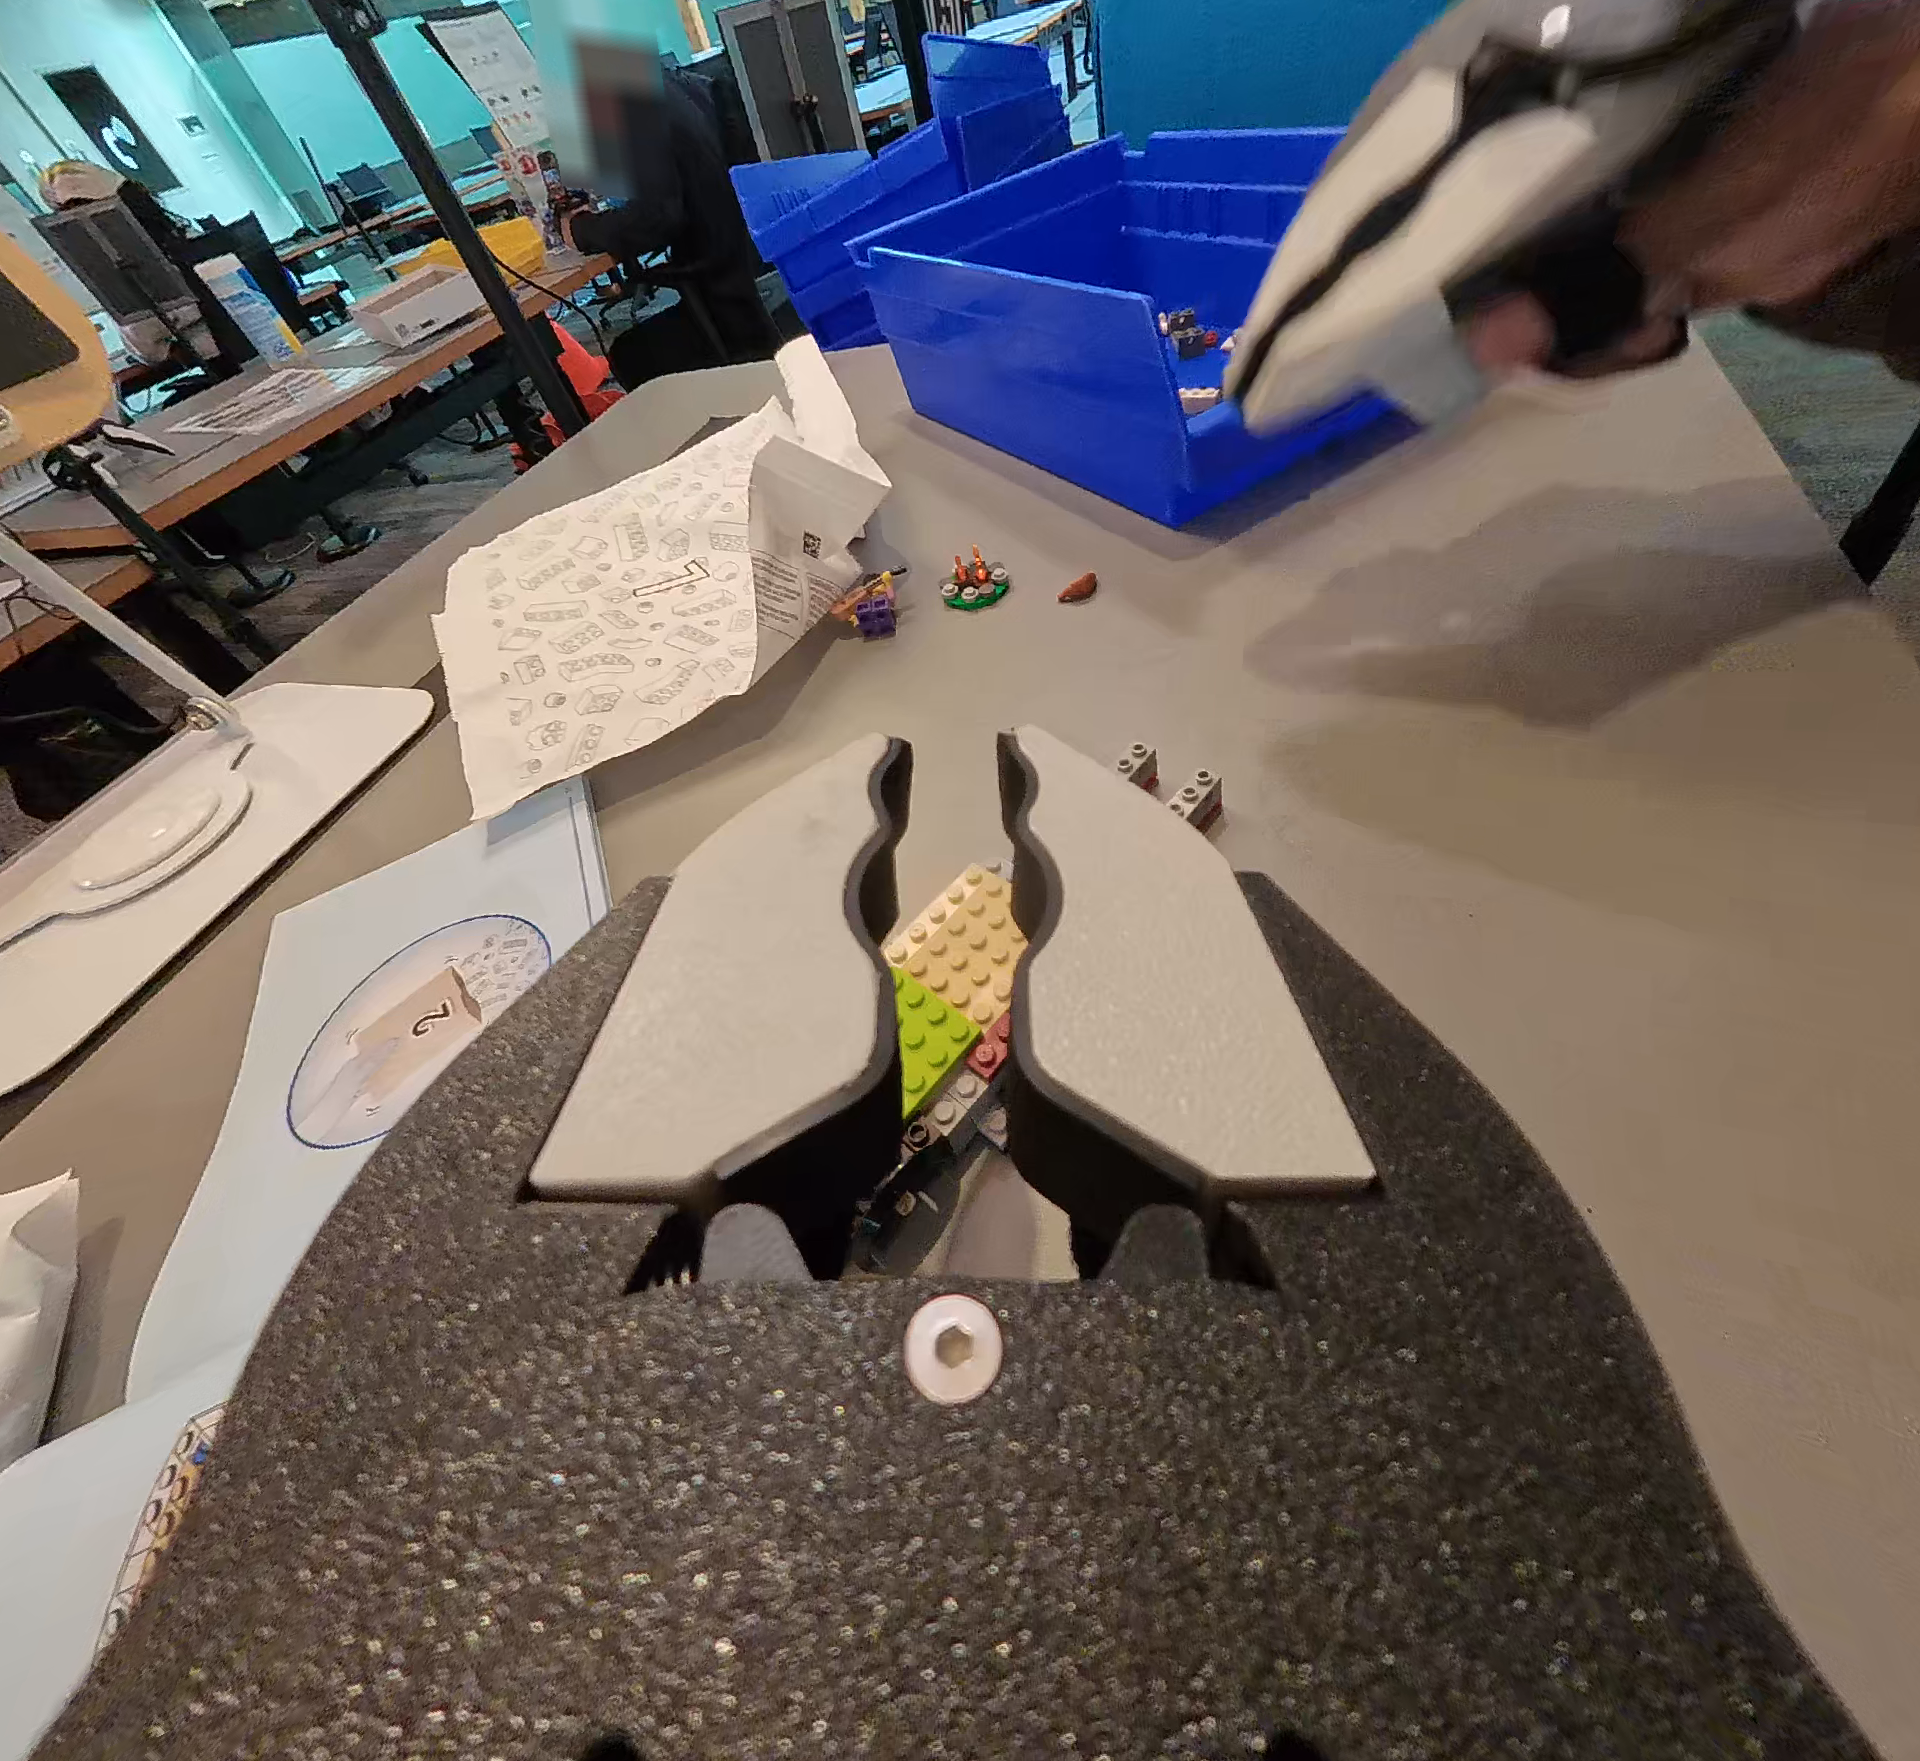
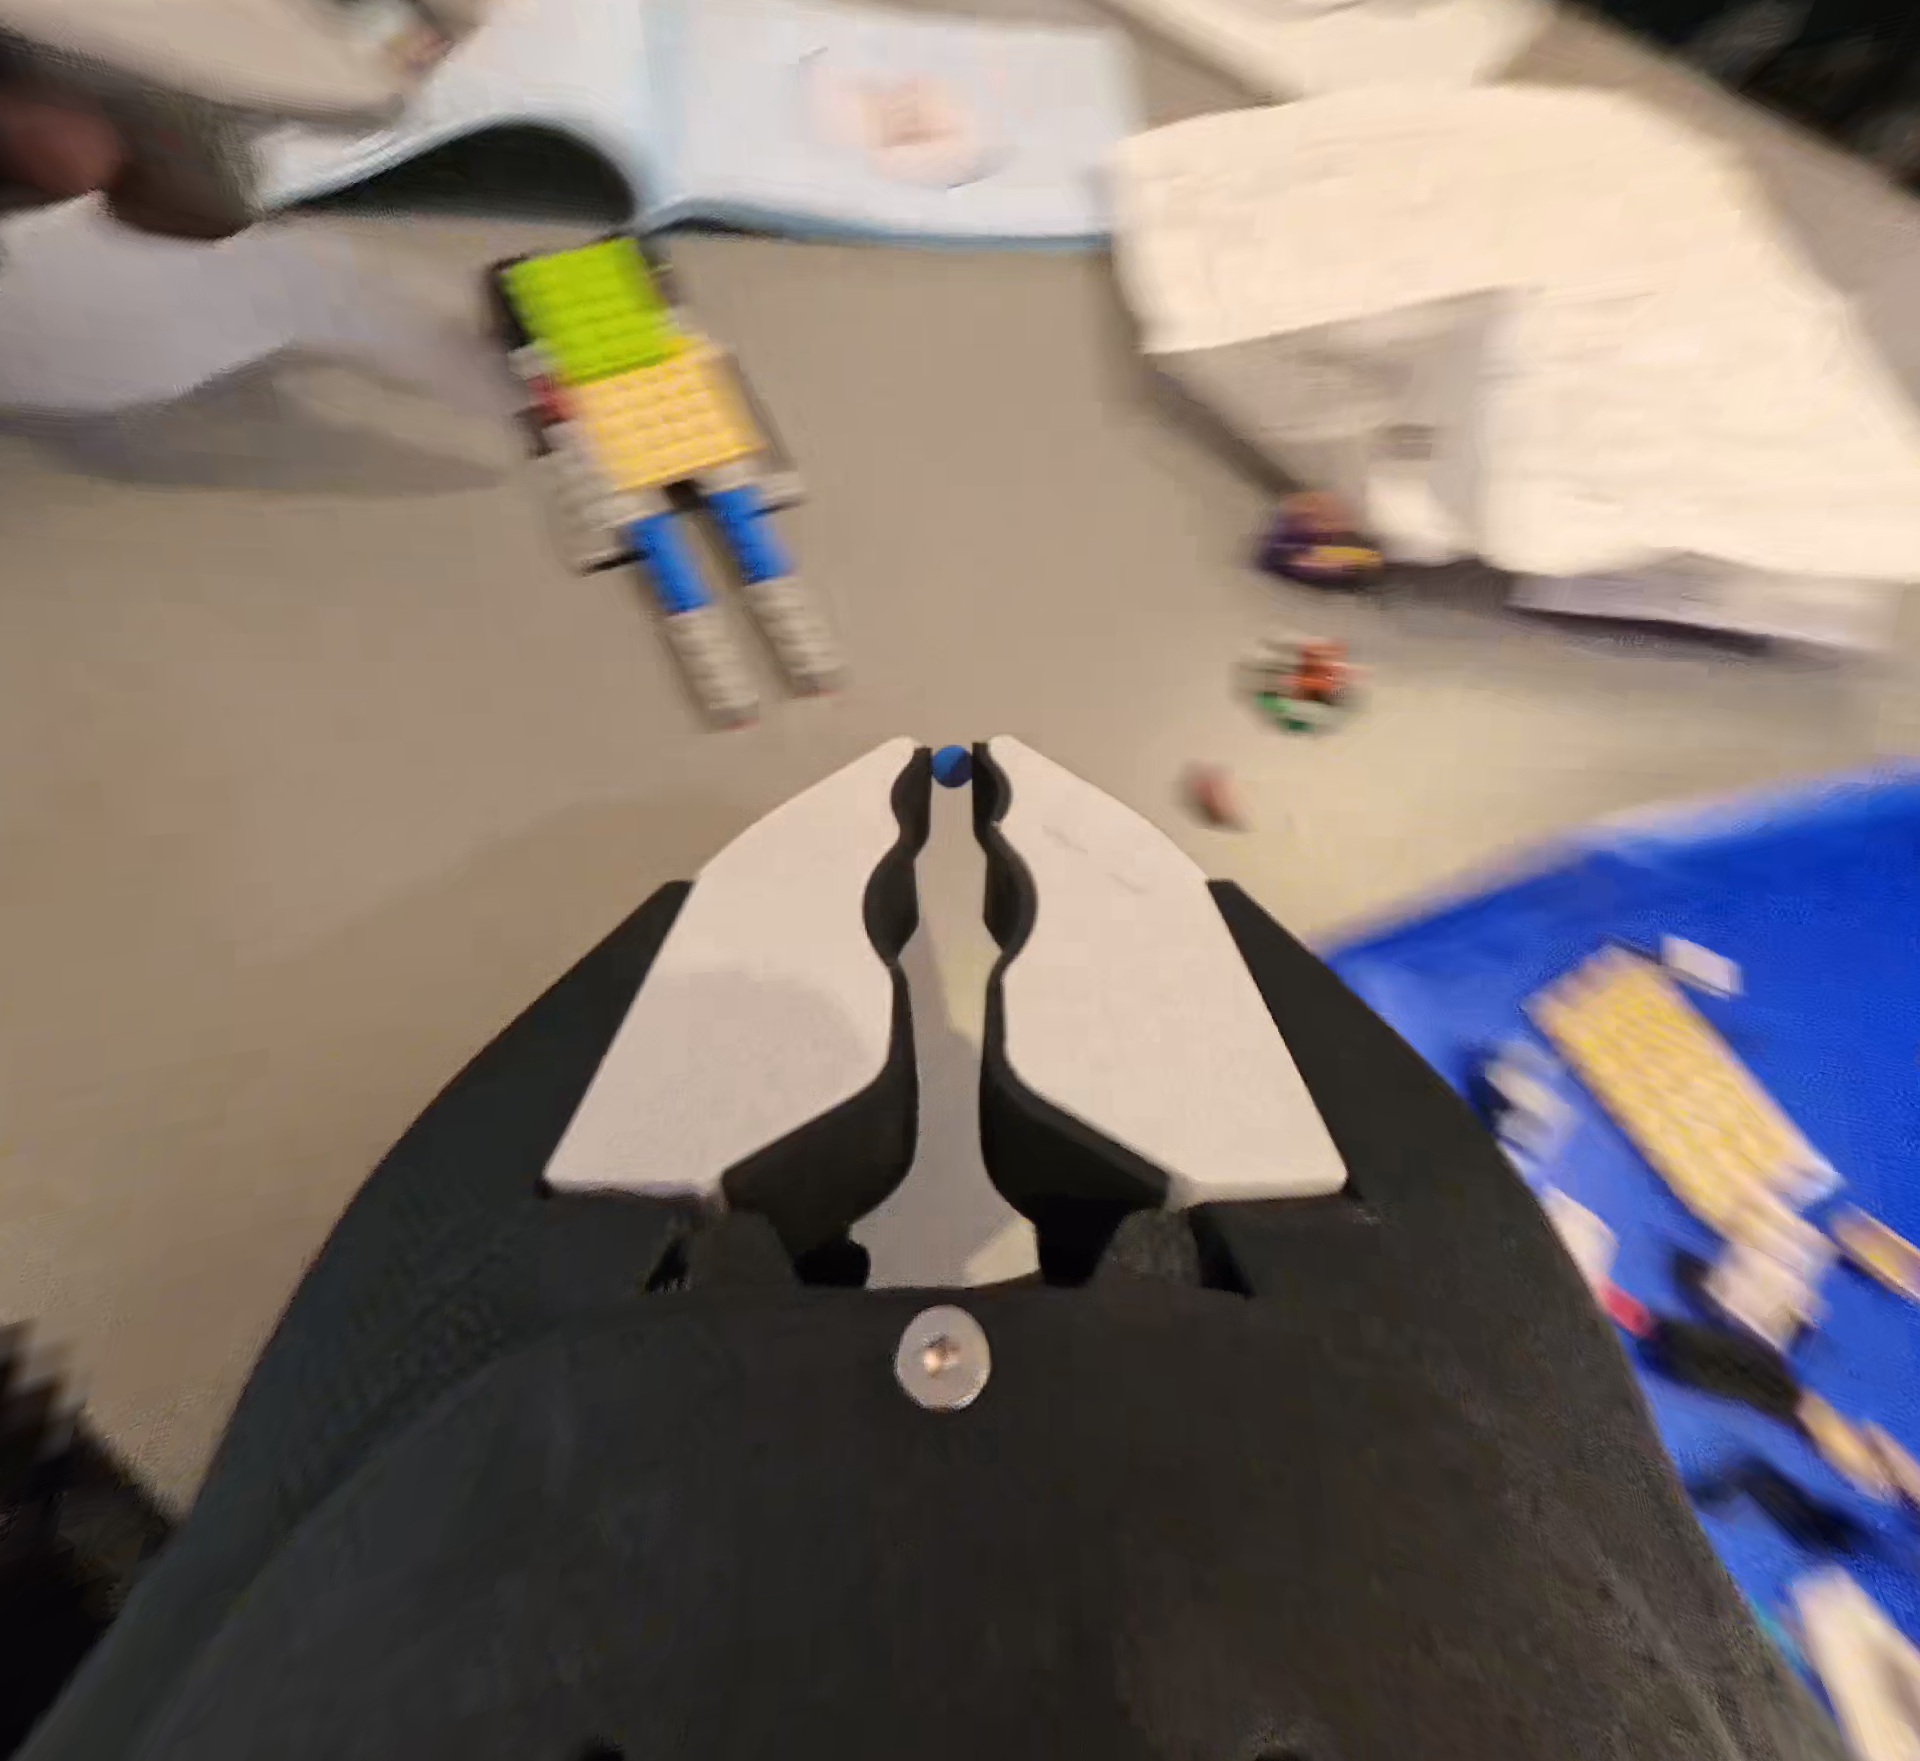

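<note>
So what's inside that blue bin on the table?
A few small toy bricks lie on the blue bin floor: a studded tan plate and some dark and pale pieces. The right gripper and the bin's own front wall cover part of the floor; blur hides the details.

Lighting: even, bright, overhead; soft shadows on table [image 1: 1351, 880]. Left wrist view sharp, edges bowed. Right wrist view motion-blurred beyond the fingers [image 2: 1039, 838].
</note>
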Demonstrator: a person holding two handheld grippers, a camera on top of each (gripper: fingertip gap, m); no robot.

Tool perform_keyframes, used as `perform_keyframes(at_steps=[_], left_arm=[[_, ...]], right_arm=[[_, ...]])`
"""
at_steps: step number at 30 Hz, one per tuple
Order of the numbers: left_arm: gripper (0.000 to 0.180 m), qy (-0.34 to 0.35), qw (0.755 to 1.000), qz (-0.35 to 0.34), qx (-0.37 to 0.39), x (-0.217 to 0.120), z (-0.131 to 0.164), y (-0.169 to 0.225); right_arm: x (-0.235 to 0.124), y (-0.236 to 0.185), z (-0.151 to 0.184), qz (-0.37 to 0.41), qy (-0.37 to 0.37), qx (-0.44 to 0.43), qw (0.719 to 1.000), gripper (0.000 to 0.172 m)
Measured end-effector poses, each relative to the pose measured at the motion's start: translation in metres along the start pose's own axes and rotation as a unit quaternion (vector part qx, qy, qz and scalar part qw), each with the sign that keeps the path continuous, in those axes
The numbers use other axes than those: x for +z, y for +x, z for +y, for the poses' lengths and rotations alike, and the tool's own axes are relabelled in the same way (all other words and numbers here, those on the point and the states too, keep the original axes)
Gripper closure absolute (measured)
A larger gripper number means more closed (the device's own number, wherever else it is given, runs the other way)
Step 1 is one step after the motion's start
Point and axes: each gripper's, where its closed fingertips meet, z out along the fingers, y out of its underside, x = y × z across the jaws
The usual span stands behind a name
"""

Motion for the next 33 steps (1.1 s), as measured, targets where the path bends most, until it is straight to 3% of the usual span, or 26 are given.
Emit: perform_keyframes(at_steps=[4, 7, 13, 16, 21, 26, 33], left_arm=[[0.165, -0.006, 1.000, 0.001, 0.002, 0.002, 0.001, 0.001], [0.163, -0.026, 1.000, 0.006, 0.005, 0.005, 0.009, 0.004], [0.151, -0.082, 0.996, 0.023, 0.016, 0.015, 0.034, 0.010], [0.146, -0.109, 0.993, 0.036, 0.033, 0.018, 0.045, 0.014], [0.133, -0.171, 0.978, 0.067, 0.095, 0.024, 0.067, 0.018], [0.124, -0.213, 0.960, 0.112, 0.142, 0.034, 0.072, 0.019], [0.129, -0.265, 0.931, 0.187, 0.168, 0.048, 0.081, 0.023]], right_arm=[[-0.057, 0.105, 0.008, 0.164, 0.015, 0.050, 0.985, 0.164], [-0.063, 0.126, 0.025, 0.191, -0.023, 0.054, 0.980, 0.146], [-0.025, 0.067, 0.006, 0.119, -0.013, -0.005, 0.993, 0.144], [0.006, 0.008, -0.012, 0.008, 0.002, -0.046, 0.999, 0.146], [0.060, -0.071, -0.010, -0.152, -0.056, -0.126, 0.979, 0.148], [0.092, -0.094, -0.001, -0.203, -0.121, -0.176, 0.956, 0.151], [0.107, -0.092, 0.006, -0.199, -0.162, -0.189, 0.948, 0.156]])
